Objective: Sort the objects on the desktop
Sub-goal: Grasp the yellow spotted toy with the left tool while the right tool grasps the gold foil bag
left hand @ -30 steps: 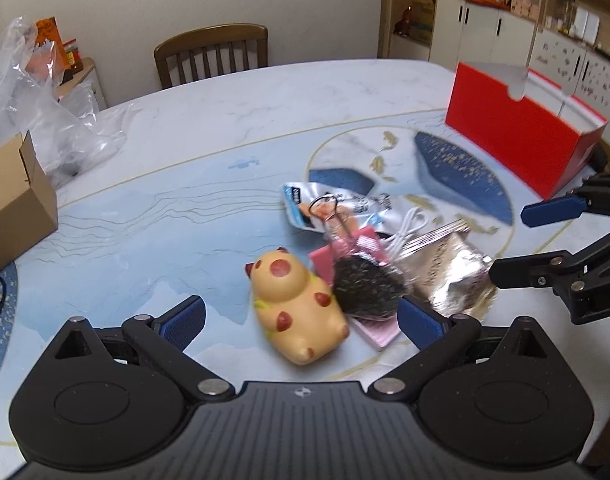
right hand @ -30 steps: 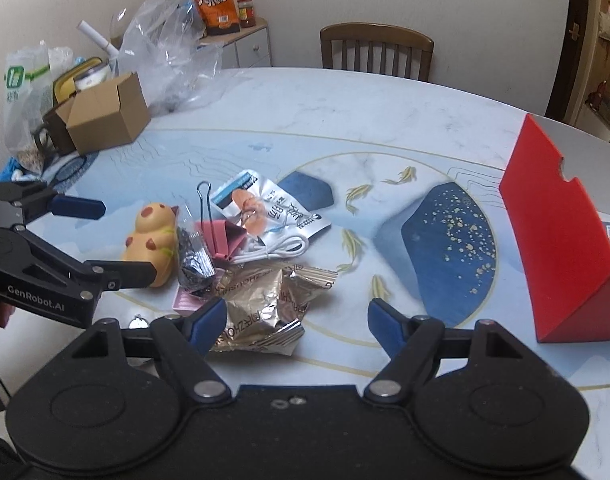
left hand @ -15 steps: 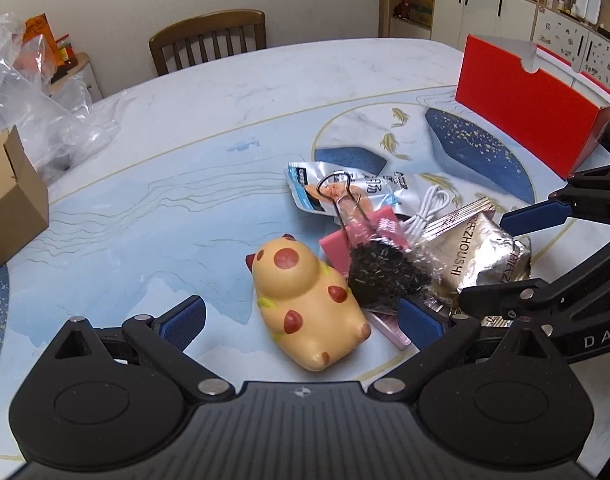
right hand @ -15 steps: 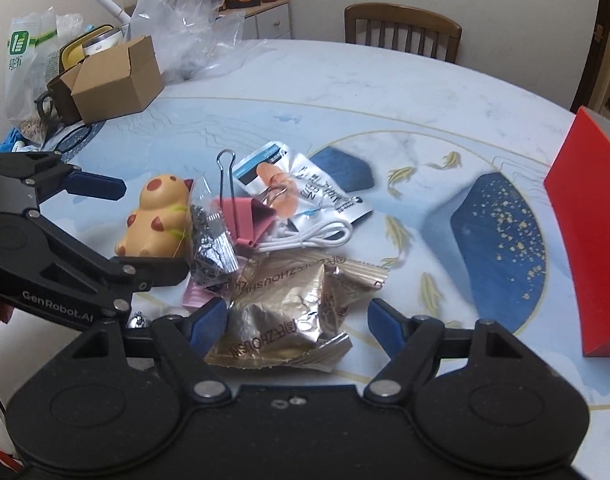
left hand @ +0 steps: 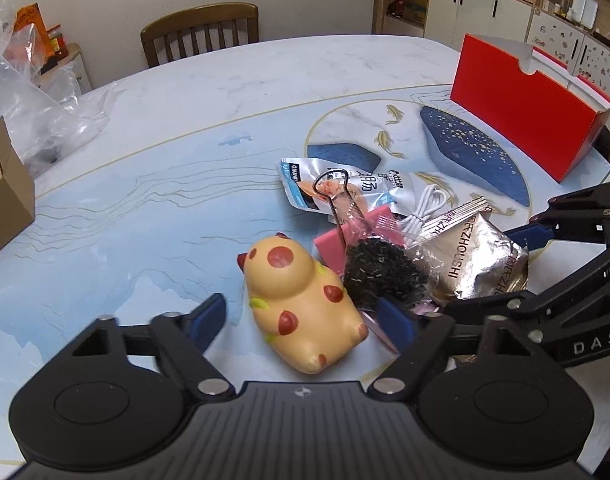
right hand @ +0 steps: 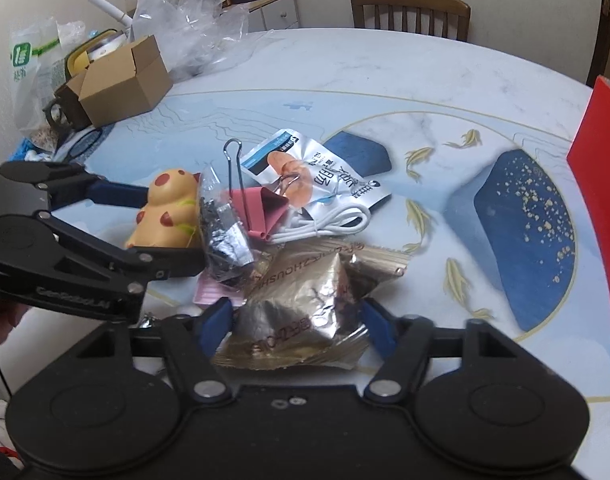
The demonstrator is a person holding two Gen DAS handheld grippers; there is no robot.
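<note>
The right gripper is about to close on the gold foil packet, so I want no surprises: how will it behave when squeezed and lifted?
The gold foil packet looks puffy and creased, so it will probably crumple between the right gripper fingers. Its shiny film may be slippery. It seems light, though it overlaps the white cable and might drag it.

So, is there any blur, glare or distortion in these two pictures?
Left wrist view: the left tool's blue fingertips are smeared by blur; the table edge bows from the fisheye. Right wrist view: soft all over, with glare on the foil bag; the red box is cut off at the frame edge.
</note>
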